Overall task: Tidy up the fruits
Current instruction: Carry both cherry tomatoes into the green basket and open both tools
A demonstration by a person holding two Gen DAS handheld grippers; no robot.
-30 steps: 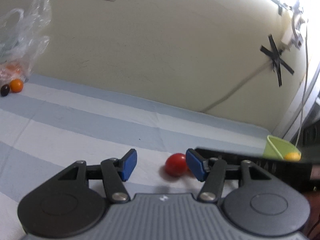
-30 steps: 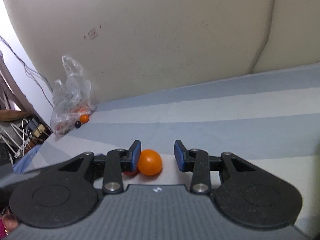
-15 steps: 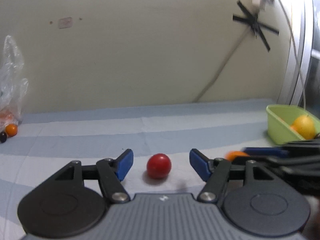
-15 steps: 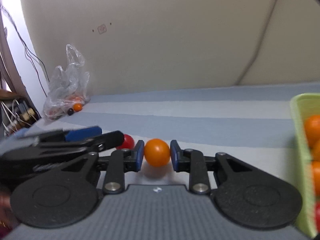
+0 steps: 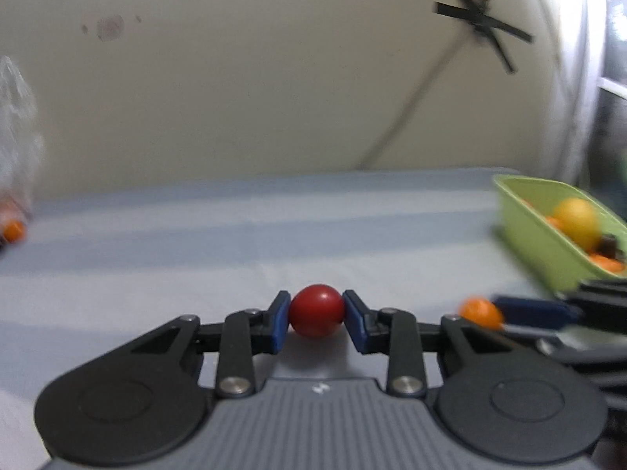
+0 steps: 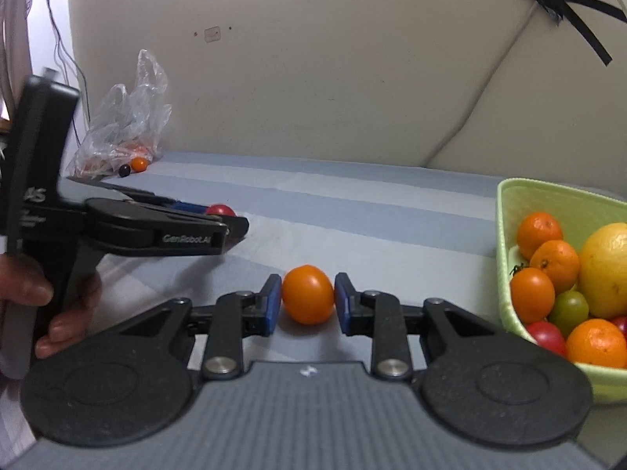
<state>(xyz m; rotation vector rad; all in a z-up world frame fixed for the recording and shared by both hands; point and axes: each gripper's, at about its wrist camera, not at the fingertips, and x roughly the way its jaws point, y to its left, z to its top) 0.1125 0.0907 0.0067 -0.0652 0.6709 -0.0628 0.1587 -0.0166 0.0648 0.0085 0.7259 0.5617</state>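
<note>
**A:** Fruits first: the red one (image 5: 316, 310) is pinched between the left gripper (image 5: 316, 315) pads, which are closing in on it right now, and the orange one (image 6: 308, 294) is clamped in the right gripper (image 6: 308, 300). Both sit just over the striped cloth (image 6: 352, 211), near edge.

**B:** So where's the bowl (image 6: 548, 199) from them?

**A:** Off to the right of both. The right gripper is closer, bowl rim almost beside its right arm. The left one is further left, so it'd have to cross more cloth, and I'd guess the right goes first. No long axis to worry about, they're both roundish.

**B:** Do the views differ much?

**A:** Yep. The right view shows the bowl's contents clearly, plus the bag (image 6: 125, 117) far left with two loose fruits by it, and a hand (image 6: 47, 297) holding the left gripper. The left view is blurry and only catches the bowl's corner.
</note>
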